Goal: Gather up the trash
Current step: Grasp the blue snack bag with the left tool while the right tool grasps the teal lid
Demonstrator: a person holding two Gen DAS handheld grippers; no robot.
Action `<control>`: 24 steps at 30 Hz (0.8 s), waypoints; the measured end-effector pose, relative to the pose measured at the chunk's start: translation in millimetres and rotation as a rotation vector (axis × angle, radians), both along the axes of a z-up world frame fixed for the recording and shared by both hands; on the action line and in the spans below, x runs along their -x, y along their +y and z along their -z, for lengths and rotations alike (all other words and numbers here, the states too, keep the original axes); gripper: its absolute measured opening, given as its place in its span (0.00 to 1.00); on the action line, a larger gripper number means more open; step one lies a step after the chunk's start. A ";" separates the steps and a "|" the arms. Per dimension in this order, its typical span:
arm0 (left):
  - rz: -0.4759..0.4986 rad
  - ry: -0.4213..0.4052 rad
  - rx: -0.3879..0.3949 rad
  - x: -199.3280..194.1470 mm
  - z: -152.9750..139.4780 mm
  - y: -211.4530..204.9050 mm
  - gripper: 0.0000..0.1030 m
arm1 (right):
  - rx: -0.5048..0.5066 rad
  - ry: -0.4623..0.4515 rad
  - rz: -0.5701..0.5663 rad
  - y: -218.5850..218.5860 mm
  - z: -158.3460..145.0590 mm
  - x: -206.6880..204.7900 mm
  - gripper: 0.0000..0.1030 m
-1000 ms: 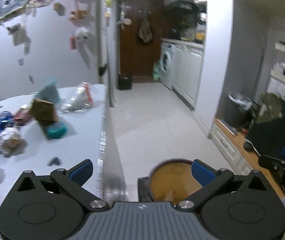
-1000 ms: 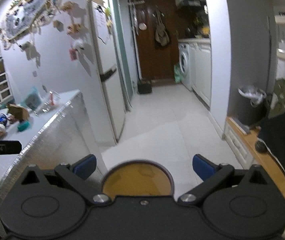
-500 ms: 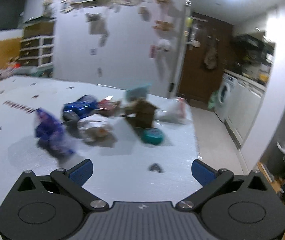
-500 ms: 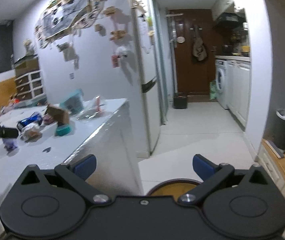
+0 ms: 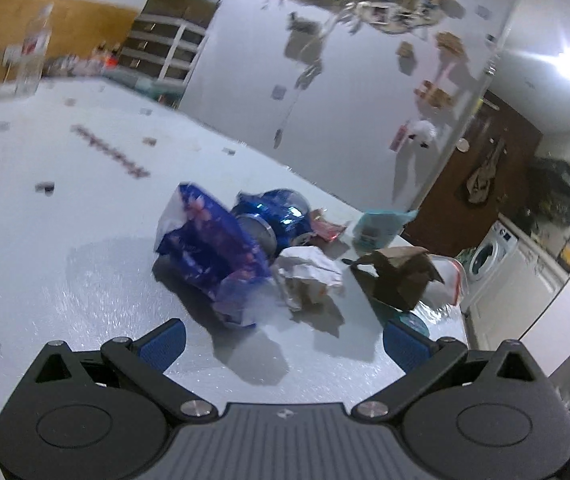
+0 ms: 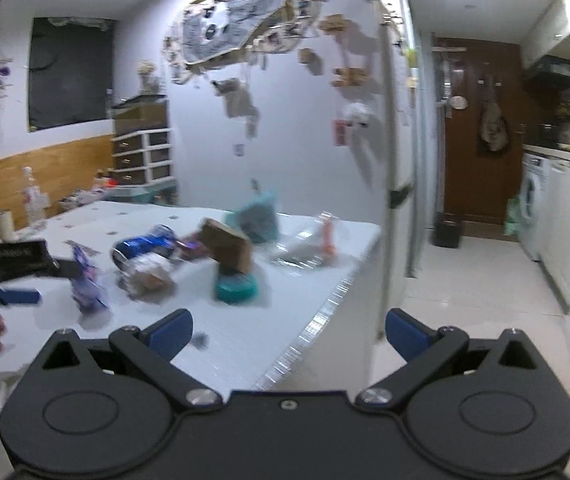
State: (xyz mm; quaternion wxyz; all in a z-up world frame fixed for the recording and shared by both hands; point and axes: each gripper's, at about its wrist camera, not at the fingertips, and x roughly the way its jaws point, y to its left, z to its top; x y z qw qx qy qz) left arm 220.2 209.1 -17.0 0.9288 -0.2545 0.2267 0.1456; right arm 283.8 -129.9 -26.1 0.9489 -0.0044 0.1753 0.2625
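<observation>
Purple wrapper (image 5: 215,268): crumpled foil, I see it at 9 o'clock of the pile.
Blue can (image 5: 275,216): on its side, touching the wrapper, 12 o'clock of it.
White paper wad (image 5: 311,274): crumpled, mid-pile.
Brown carton (image 5: 399,276): torn open, tilted, 3 o'clock of the wad.
Teal lid (image 6: 236,288): flat, under the carton.
Clear bag (image 6: 309,246): slack, I place it at 2 o'clock of the carton.

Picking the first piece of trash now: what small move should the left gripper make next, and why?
Probably ease the left gripper forward and down onto the crumpled purple-blue plastic wrapper. Its jaws are open and empty, the wrapper lies nearest, just ahead between the fingers on the white table, and the crumpled white paper and crushed blue can sit behind.
</observation>
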 end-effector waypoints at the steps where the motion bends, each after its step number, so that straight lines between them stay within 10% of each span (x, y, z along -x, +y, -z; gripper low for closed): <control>1: 0.001 0.002 0.023 -3.0 2.8 4.7 1.00 | -0.010 0.000 -0.010 8.8 -1.1 -5.0 1.00; 17: -0.099 0.001 0.224 -49.1 25.5 57.1 1.00 | 0.080 0.116 -0.135 101.7 19.4 -89.6 0.99; 24: -0.129 -0.021 0.167 -64.2 25.6 64.9 0.98 | 0.069 0.146 -0.156 119.5 28.6 -124.0 0.90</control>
